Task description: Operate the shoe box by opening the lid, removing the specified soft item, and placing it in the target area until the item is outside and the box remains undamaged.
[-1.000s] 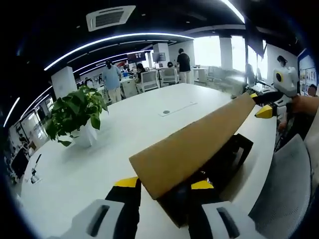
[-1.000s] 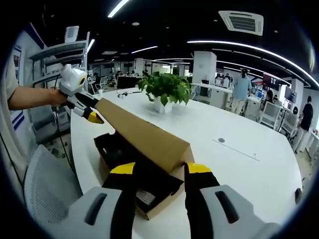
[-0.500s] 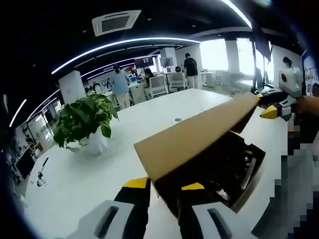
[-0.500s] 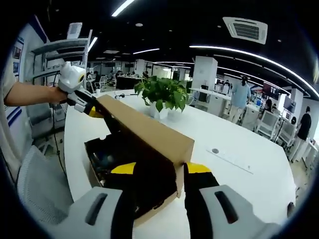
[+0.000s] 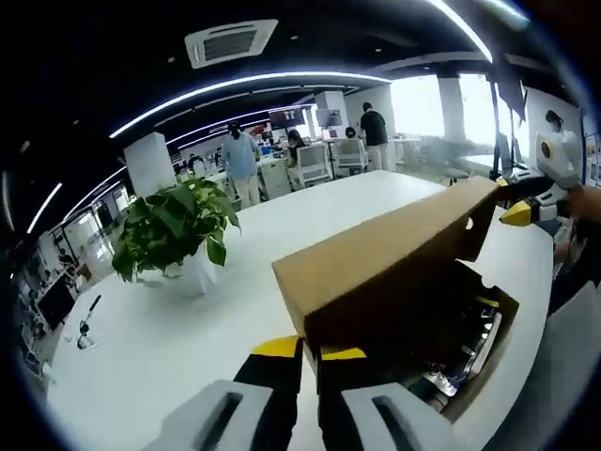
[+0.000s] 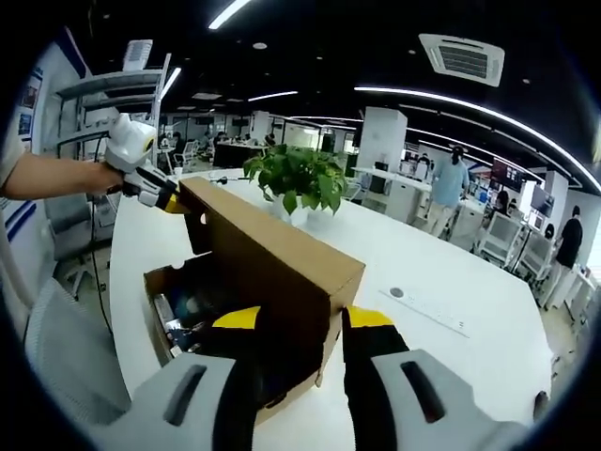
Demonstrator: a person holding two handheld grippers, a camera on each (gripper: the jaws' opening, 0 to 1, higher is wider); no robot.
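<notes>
Your lid (image 5: 376, 272) is up, hinged well open, one end in each tool. The left tool (image 5: 311, 349) is clenched on the lid's near corner. The right tool (image 6: 300, 319) straddles the other end with its jaws apart; whether it bites, I cannot tell. The one box (image 6: 160, 287) sits near the bench (image 5: 169, 329) edge, with dark contents showing inside. The soft item is not yet out. One plant (image 5: 174, 230) stands beyond.

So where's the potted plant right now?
The potted plant stands on the white table, left of the raised lid in the left gripper view, behind it in the right gripper view.
</notes>
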